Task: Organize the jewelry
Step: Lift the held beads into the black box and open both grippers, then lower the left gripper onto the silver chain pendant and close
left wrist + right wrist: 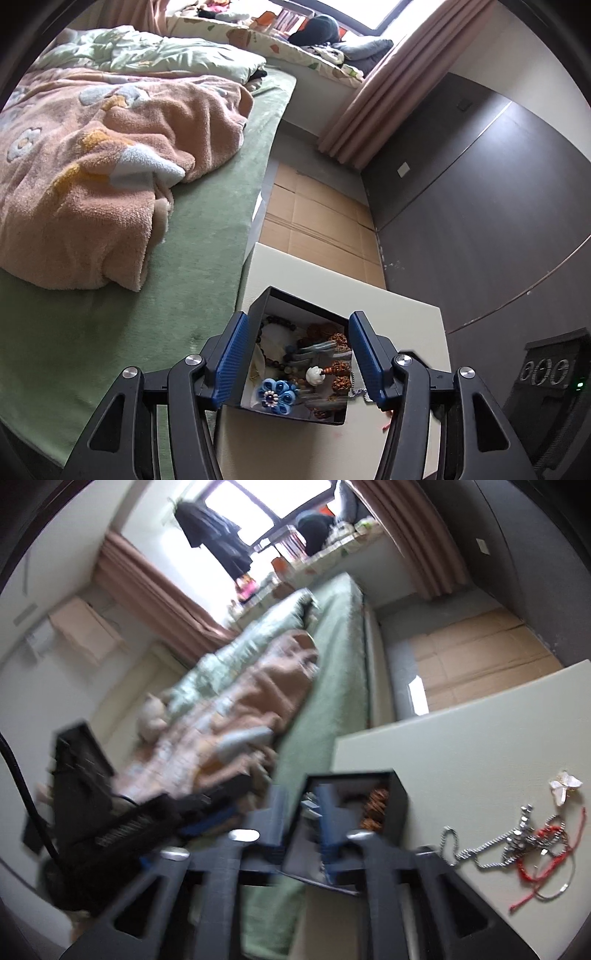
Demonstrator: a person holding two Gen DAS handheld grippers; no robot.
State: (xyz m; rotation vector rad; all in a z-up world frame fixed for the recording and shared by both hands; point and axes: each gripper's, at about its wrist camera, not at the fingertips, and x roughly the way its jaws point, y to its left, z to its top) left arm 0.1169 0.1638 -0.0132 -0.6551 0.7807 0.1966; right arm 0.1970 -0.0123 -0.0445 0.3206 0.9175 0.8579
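From the left wrist, my left tool (295,363) stands spread wide, its blue-padded fingers (231,360) flanking the small black open-topped cardboard box (280,299) without clearly pressing its walls, so I judge it released, placed there to steady the box or be ready to lift it. The box sits on the pale cream table (399,314) beside the green bed, and already holds brown bead strings, a white carved bead (314,374) and a blue fabric flower brooch (275,396).

From the right wrist, blurred by motion, my right tool (301,812) reaches at the near wall of the same box; whether it grips that wall or anything else I cannot tell. Well to the side on the table lie a silver chain tangled with red cord (517,843) and a white bow clip (563,784), left loose because they are not yet sorted into the box.
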